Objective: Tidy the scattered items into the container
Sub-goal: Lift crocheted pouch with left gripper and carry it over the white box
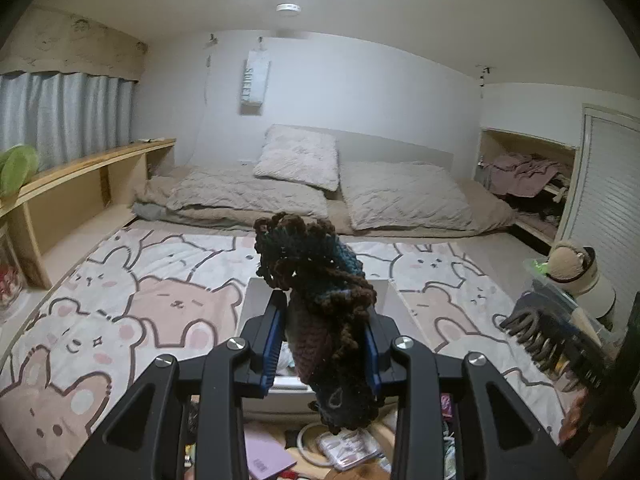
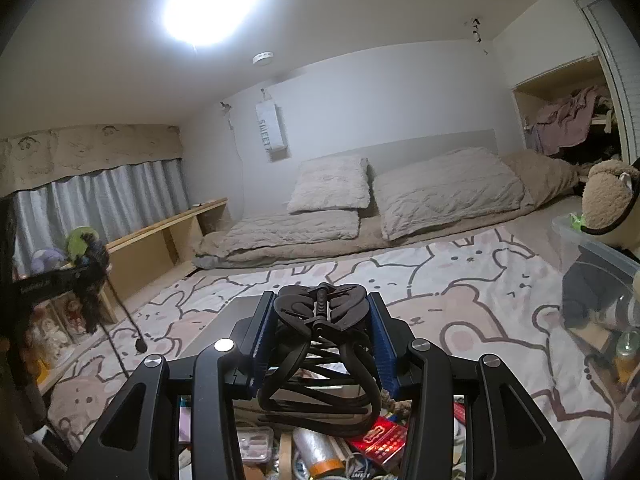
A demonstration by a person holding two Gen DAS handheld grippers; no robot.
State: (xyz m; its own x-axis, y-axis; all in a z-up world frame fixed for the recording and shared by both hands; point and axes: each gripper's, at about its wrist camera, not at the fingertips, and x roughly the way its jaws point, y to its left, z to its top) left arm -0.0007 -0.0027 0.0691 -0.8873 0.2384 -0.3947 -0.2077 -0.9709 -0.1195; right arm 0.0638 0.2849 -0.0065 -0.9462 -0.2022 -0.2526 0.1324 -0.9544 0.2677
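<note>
Both tools are loaded but nothing in hand has gone in yet. The left gripper [image 1: 322, 340] is closed on a dark crocheted piece [image 1: 320, 292] in brown and teal yarn, which stands up above the blue pads and hangs below them. The right gripper [image 2: 322, 340] is clamped on a black claw hair clip [image 2: 320, 320], pads pressing its two sides.

The container [image 1: 280, 388], a pale open box, lies just past the left fingers, on the bear-print blanket [image 1: 160, 300]; something light seems to lie inside, though the yarn piece hides most of it. So both held items are, by this reading, partway to the box.

Plenty is left. The left view shows a lilac booklet [image 1: 266, 456] and a white cable [image 1: 308, 440] at the bottom edge. Only the right view shows a red patterned packet [image 2: 380, 440], a foil-wrapped roll [image 2: 316, 452] and a small clear case [image 2: 256, 442]. Each view also catches the other tool at its side edge.
</note>
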